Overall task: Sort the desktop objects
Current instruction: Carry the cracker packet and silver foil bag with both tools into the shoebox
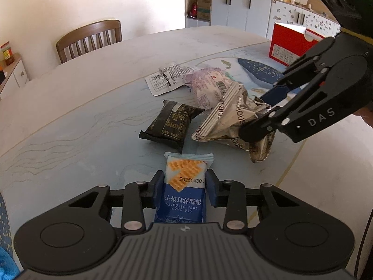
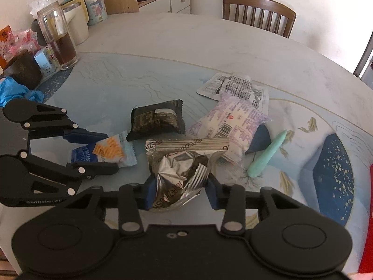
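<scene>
The blue-and-white soda biscuit packet lies nearest on the bench, its sides pinched by the narrowed left claw. To the right, the right claw is partly closed on the crumpled silver foil wrapper. Beyond them lie a black snack packet, a lilac packet and a flat white sachet. A red box stands far right.

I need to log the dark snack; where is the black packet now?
The black packet lies on the table mid-scene in the right wrist view, just beyond the silver wrapper and right of the soda biscuit packet.
</scene>
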